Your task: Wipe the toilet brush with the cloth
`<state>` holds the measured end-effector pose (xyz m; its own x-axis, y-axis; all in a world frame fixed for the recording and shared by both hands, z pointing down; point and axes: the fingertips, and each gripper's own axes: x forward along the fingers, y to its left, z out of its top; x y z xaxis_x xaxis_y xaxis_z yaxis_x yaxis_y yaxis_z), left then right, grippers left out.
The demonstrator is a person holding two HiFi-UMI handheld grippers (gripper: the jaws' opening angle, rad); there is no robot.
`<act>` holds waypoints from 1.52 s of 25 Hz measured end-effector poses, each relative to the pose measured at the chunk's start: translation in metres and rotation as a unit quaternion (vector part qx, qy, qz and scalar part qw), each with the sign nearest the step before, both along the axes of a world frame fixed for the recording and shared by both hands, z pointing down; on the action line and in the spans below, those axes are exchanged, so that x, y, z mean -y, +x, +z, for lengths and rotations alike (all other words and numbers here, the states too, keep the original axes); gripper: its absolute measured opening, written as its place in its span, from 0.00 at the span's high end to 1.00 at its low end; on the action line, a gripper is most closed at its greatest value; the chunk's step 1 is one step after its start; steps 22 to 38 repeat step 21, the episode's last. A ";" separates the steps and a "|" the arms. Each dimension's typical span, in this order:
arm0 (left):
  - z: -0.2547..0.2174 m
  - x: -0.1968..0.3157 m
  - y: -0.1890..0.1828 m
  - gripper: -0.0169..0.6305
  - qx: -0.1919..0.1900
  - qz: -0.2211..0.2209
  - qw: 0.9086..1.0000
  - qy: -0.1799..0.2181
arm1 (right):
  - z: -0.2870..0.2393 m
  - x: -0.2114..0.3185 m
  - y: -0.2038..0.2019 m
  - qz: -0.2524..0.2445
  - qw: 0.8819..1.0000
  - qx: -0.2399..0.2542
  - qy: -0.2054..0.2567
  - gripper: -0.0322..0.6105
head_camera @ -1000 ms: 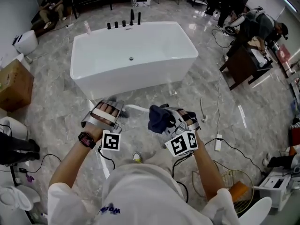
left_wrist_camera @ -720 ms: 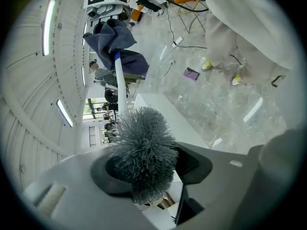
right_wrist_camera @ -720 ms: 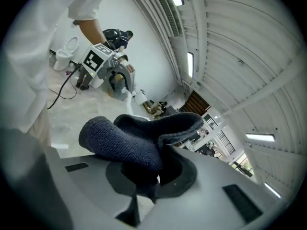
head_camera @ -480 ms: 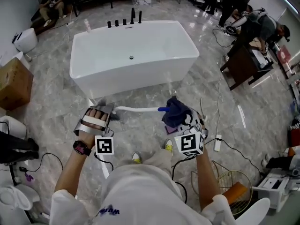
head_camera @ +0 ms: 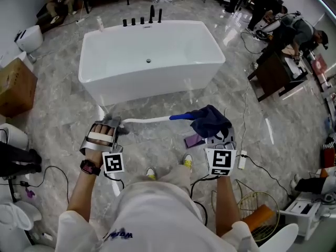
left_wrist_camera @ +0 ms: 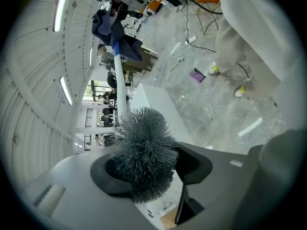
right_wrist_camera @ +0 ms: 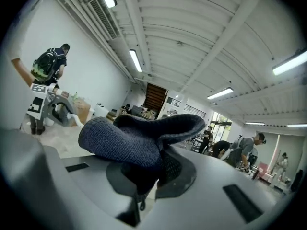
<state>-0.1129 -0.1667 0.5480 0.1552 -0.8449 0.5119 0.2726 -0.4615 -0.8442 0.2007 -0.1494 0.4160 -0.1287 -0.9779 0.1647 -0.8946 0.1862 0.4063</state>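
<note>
The toilet brush [head_camera: 149, 121] is held roughly level above the grey marble floor [head_camera: 63, 98]. Its grey bristle head [left_wrist_camera: 144, 147] is clamped in the left gripper [left_wrist_camera: 148, 170], whose jaws are closed onto the bristles from both sides. From that gripper the white handle [left_wrist_camera: 120, 85] is seen running straight away to a blue end section [head_camera: 178, 117], and there the dark blue cloth [left_wrist_camera: 114, 28] is draped over it. The cloth is pinched in the right gripper [right_wrist_camera: 153, 172], whose jaws are pressed together on a fold of it (the remainder is bunched into a thick roll that flops over just ahead of the jaws). Viewed from the head, the brush is spanned between the two grippers: the bristle head sits at the tip of the left one, and the handle's blue end is met by the cloth at the tip of the right one. Whether the cloth is wrapped fully round the handle or only laid against it cannot be told. A small purple object [head_camera: 193, 140] is seen lying on the floor just below and to the inner side of the right gripper. A white bathtub [head_camera: 152, 85] stands well ahead of both grippers, beyond the brush.
</note>
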 end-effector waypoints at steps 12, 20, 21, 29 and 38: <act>0.057 -0.026 -0.002 0.60 -0.130 -0.080 0.983 -0.098 | -0.059 0.002 0.045 0.108 0.986 0.084 0.098 0.91; 0.066 -0.037 0.000 0.61 -0.236 -0.133 0.950 -0.154 | -0.051 0.013 0.055 0.130 0.985 0.084 0.072 0.92; 0.063 -0.037 0.005 0.61 -0.259 -0.141 0.941 -0.163 | -0.044 0.014 0.048 0.117 0.987 0.086 0.061 0.92; 0.063 -0.037 0.005 0.61 -0.259 -0.141 0.941 -0.163 | -0.044 0.014 0.048 0.117 0.987 0.086 0.061 0.92; 0.063 -0.037 0.005 0.61 -0.259 -0.141 0.941 -0.163 | -0.044 0.014 0.048 0.117 0.987 0.086 0.061 0.92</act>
